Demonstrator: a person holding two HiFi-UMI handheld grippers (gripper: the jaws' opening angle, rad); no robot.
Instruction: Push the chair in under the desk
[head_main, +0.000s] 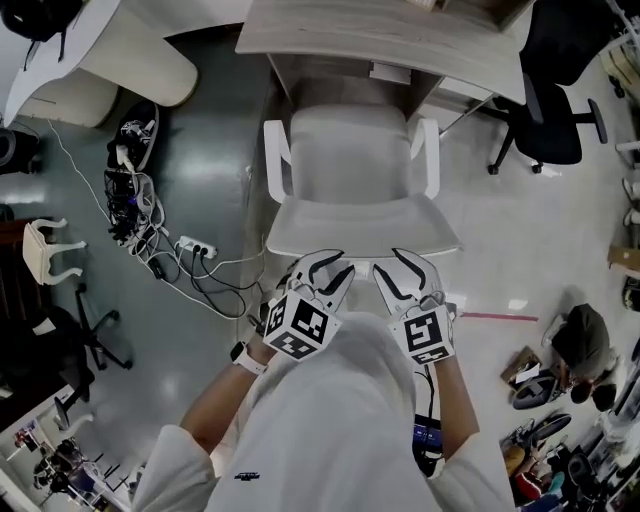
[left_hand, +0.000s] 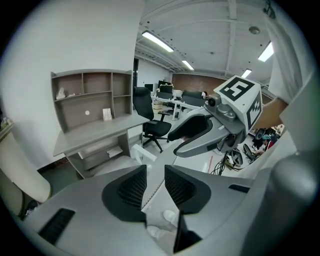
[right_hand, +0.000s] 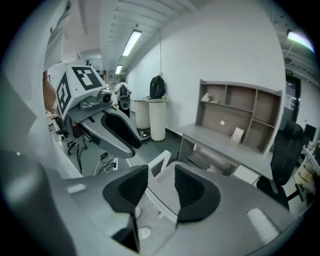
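The white armed office chair (head_main: 350, 190) stands with its front at the near edge of the grey wooden worktop (head_main: 380, 35), while the left tool (head_main: 322, 272) and right tool (head_main: 400, 272), both with jaws apart, apparently straddle its backrest top unclamped.

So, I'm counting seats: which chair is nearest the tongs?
The white armchair at the grey desk, right before the left tongs and right tongs; the black office chair stands far right.

Head view looks down; gripper views share the desk (head_main: 380, 35).
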